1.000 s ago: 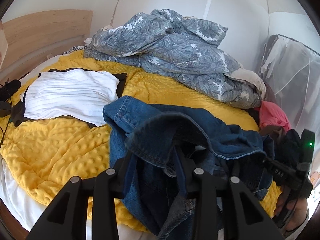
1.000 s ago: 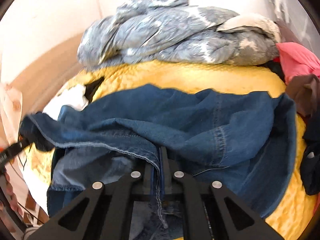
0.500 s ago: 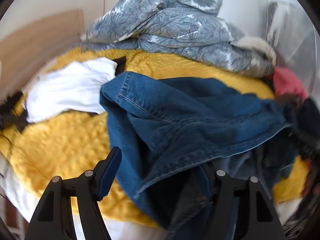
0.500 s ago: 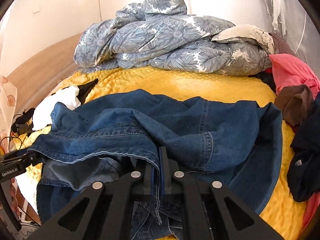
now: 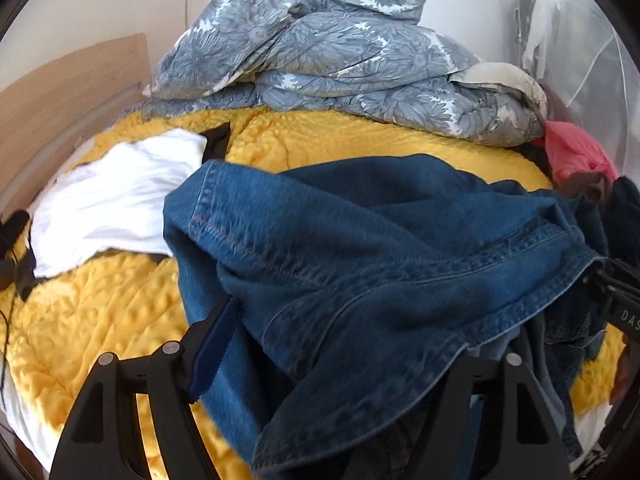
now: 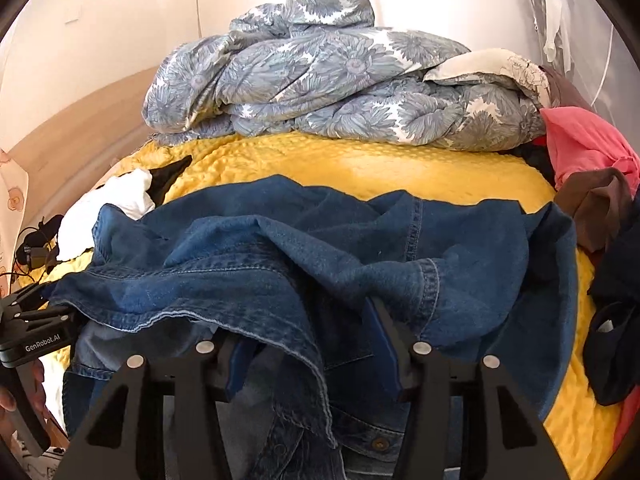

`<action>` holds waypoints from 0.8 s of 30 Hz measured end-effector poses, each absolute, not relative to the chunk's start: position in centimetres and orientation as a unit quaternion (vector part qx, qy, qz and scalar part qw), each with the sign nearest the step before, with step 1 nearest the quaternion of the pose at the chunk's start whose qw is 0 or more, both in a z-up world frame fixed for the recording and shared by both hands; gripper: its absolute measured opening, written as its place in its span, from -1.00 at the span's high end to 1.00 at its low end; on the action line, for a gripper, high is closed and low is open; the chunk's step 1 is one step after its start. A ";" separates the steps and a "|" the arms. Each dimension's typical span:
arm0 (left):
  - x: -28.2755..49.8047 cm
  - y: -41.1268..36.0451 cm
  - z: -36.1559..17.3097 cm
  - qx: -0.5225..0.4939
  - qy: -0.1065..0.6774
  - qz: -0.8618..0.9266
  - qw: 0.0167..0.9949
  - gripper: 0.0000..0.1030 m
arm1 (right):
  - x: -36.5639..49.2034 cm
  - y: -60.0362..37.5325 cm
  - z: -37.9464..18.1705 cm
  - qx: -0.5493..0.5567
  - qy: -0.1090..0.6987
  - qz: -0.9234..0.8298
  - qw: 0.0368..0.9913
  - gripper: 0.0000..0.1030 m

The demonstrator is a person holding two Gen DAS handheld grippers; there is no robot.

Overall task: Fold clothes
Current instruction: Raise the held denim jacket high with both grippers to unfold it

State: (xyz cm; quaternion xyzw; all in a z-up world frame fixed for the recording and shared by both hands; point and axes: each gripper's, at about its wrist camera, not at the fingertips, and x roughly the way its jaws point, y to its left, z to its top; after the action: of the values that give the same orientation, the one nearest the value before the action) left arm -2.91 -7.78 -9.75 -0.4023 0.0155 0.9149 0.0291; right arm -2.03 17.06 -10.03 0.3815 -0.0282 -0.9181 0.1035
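Right hand-held gripper [image 6: 310, 354] released denim jacket [image 6: 320, 256], "GenRobot.AI" label

My left wrist camera sits low behind my left gripper [image 5: 324, 344], facing forward and down over the bed, close above the denim garment [image 5: 360, 272]. My right wrist camera sits likewise behind my right gripper [image 6: 308, 356], to the right of it. Both views share the denim garment [image 6: 320, 264], yellow blanket [image 5: 100, 320], and far grey floral duvet [image 5: 320, 60]. Each view catches the other gripper at its edge.
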 end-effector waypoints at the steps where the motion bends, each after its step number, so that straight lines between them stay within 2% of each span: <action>1: -3.1 -7.4 -9.9 -0.400 0.024 0.916 0.030 -0.20 | -2.2 16.9 -10.2 0.383 -0.023 -0.918 0.102 -0.04; 2: -3.3 -7.3 -10.0 -0.402 0.028 0.915 0.030 -0.03 | -2.4 16.8 -10.3 0.384 -0.015 -0.918 0.098 0.11; 3: -3.6 -7.3 -10.2 -0.407 0.029 0.913 0.028 0.34 | -2.5 16.7 -10.4 0.385 -0.007 -0.918 0.094 0.51; 4: -3.9 -7.3 -10.4 -0.412 0.029 0.910 0.025 0.65 | -2.7 16.6 -10.6 0.389 -0.005 -0.916 0.095 0.76; 5: -4.2 -7.5 -10.5 -0.418 0.023 0.908 0.022 0.70 | -3.1 16.8 -10.8 0.398 -0.017 -0.911 0.104 0.90; 7: -4.3 -7.8 -10.5 -0.419 0.013 0.908 0.019 0.84 | -3.3 17.2 -11.0 0.405 -0.032 -0.907 0.106 0.91; 9: -3.8 -7.8 -10.0 -0.403 0.015 0.915 0.014 0.89 | -3.1 17.4 -10.6 0.395 -0.033 -0.912 0.105 0.92; 18: -0.2 -8.0 -5.5 -0.298 0.016 0.954 -0.005 0.92 | 0.0 17.8 -6.4 0.312 -0.040 -0.942 0.115 0.92; 24: 1.2 -7.4 -3.9 -0.270 0.015 0.963 0.003 0.93 | 1.6 18.1 -4.3 0.279 -0.039 -0.953 0.113 0.92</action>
State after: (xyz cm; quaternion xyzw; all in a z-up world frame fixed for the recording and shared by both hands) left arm 1.17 -7.40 -3.92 -0.2705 0.0152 0.9626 0.0030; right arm 1.58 18.14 -4.29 0.2794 -0.0394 -0.9527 0.1134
